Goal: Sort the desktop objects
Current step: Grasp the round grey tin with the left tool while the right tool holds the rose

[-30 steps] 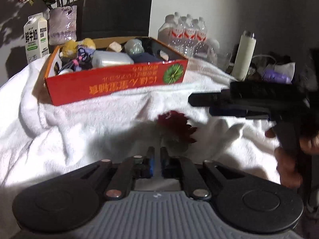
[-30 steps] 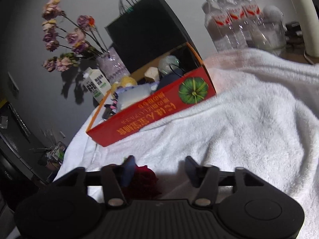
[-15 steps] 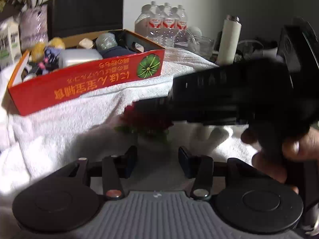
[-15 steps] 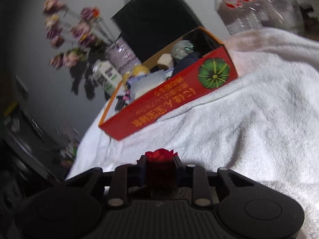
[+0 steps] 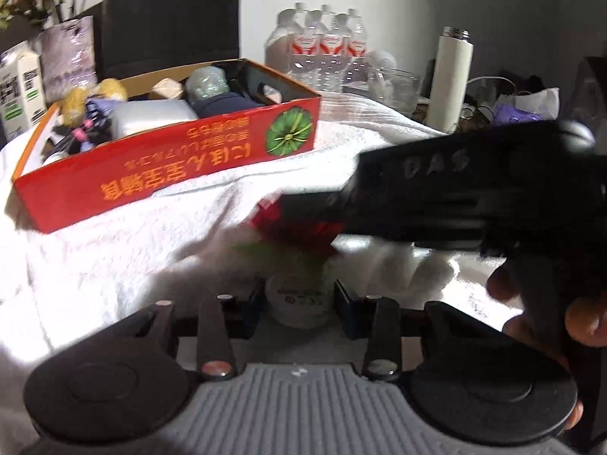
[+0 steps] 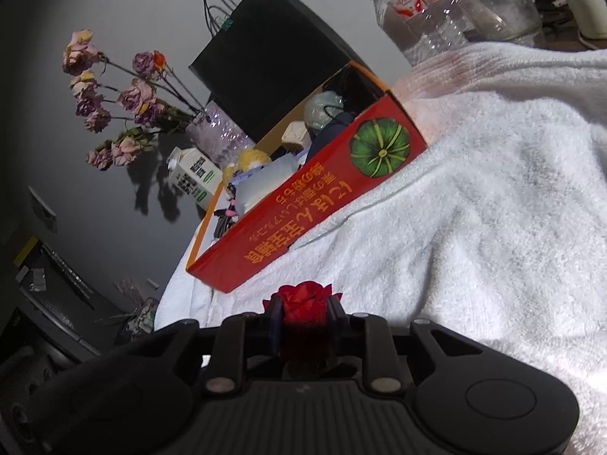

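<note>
Red rose clamped in the right gripper, in front of the red box

A white towel point(image 6: 493, 197) covers the worktop, and the red box point(image 5: 167, 174) sits on it, filled with mixed small things, its printed long side facing both cameras. Behind the box stand a black paper bag point(image 6: 273, 64), a pack of water bottles point(image 5: 322, 49), a vase of faded flowers point(image 6: 212, 132) and a milk carton point(image 6: 193, 178). The right gripper point(image 6: 303, 322) is closed tight on the red rose point(image 6: 303, 299), its bloom poking up between the fingers, just in front of the box's near side and held above the towel. The left gripper point(image 5: 297, 299) stands apart, nearer the camera than the box, with a small white round container point(image 5: 299, 297) between its fingers; contact cannot be judged.
</note>
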Tool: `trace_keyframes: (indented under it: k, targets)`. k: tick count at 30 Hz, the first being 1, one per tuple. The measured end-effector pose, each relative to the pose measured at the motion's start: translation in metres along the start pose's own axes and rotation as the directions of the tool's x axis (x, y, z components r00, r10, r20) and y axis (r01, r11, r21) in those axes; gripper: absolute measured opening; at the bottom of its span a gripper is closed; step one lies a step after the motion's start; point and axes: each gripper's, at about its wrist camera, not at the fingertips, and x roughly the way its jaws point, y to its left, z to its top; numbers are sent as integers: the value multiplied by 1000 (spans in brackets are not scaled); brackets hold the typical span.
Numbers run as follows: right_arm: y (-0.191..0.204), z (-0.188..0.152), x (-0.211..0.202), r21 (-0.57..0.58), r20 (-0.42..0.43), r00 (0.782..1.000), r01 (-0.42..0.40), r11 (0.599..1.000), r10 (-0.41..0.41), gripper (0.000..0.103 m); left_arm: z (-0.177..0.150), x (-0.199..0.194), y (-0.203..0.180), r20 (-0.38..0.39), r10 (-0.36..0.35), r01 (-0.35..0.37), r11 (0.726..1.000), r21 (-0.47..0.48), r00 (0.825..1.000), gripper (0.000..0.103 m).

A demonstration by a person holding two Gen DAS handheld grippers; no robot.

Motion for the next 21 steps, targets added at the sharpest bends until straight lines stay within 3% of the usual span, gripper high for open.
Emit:
trace_keyframes:
  k: [4, 10, 15, 19, 21]
  targets:
    - [9, 4, -19, -57, 117, 993, 8, 998, -1, 22, -5, -19, 2, 21, 37, -36, 999, -37, 999, 40]
    - [37, -7, -46, -284, 165, 978, 170, 944, -126, 22, -13, -79, 32, 108, 151, -128, 973, -191, 983, 40]
    - [46, -29, -69, -327, 116, 980, 191, 925, -161, 22, -26, -112, 49, 115, 206, -164, 940, -299, 972, 40]
    - [62, -57, -94, -375, 64, 989, 149, 915, -134, 22, -35, -127, 57, 106, 206, -158, 926, -344, 973, 40]
    - [70, -74, -99, -424, 56, 986, 165, 890, -156, 24, -40, -129, 59, 99, 200, -155, 926, -343, 975, 40]
